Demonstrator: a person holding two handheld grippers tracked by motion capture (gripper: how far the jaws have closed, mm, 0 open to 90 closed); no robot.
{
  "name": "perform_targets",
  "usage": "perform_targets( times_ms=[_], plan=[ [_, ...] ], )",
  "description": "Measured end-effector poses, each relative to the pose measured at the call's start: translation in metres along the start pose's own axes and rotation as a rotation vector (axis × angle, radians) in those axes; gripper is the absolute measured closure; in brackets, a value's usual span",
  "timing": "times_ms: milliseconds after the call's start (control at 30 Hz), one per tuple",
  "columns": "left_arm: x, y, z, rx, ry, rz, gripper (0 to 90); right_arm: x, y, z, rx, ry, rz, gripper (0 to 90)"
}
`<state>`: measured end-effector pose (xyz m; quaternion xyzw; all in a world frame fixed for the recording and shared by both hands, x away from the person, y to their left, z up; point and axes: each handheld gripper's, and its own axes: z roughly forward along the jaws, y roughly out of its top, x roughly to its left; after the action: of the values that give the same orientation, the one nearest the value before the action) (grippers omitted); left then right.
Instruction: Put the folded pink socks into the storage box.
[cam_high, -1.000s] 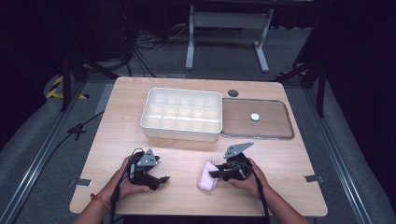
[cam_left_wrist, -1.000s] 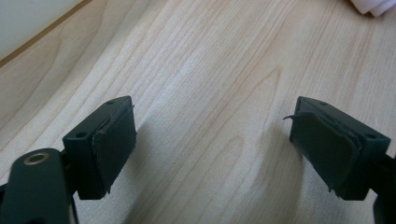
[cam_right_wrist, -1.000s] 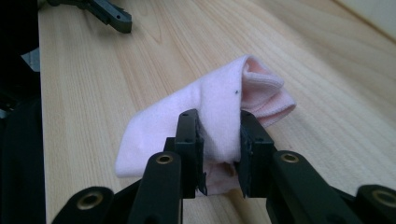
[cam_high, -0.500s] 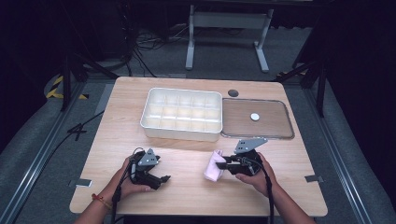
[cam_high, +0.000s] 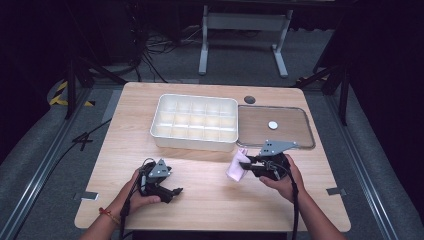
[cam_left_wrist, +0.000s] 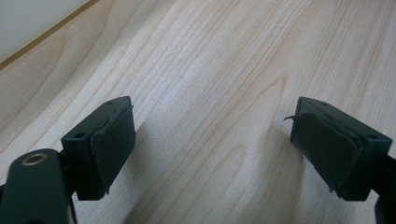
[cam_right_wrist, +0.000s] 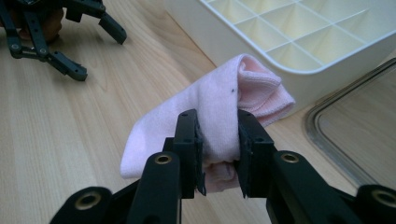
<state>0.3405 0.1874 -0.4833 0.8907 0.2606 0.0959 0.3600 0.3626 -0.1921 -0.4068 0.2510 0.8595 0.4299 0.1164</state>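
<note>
**Right gripper view: pink cloth clamped, left claw idle**

Right gripper view: right claw (cam_right_wrist: 217, 140) is pinched tight on a folded pale pink knit cloth (cam_right_wrist: 210, 116); jaws bite into its middle, and the folded end pokes out past them toward the white plastic divided tray (cam_right_wrist: 299, 42). Cloth sits just in front of the tray's near wall, beside the corner of the clear flat lid (cam_right_wrist: 355, 135). Can't tell whether the cloth's lower edge touches the light wood worktop (cam_right_wrist: 60, 140).

High view: right hand (cam_high: 282, 175) holds the right claw (cam_high: 248, 165) near the tray's front right corner, cloth (cam_high: 237, 165) at its tip. Tray (cam_high: 195, 125) sits mid-worktop with empty compartments; the lid (cam_high: 275, 127) lies flat, touching the tray's right side, with a small white round disc (cam_high: 272, 125) on it.

Left hand (cam_high: 137, 192) rests the left claw (cam_high: 175, 192) on the worktop, well apart from the cloth. Left gripper view: left claw (cam_left_wrist: 212, 140) jaws spread wide, only bare wood grain between them.
</note>
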Motion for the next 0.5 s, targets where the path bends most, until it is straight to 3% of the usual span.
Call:
perform_targets(
  times_ms=[500],
  plan=[
    [0.0, 0.0, 0.0, 0.002, 0.002, -0.001, 13.9, -0.014, 0.013, -0.012, -0.015, -0.059, -0.019, 72.7]
  ],
)
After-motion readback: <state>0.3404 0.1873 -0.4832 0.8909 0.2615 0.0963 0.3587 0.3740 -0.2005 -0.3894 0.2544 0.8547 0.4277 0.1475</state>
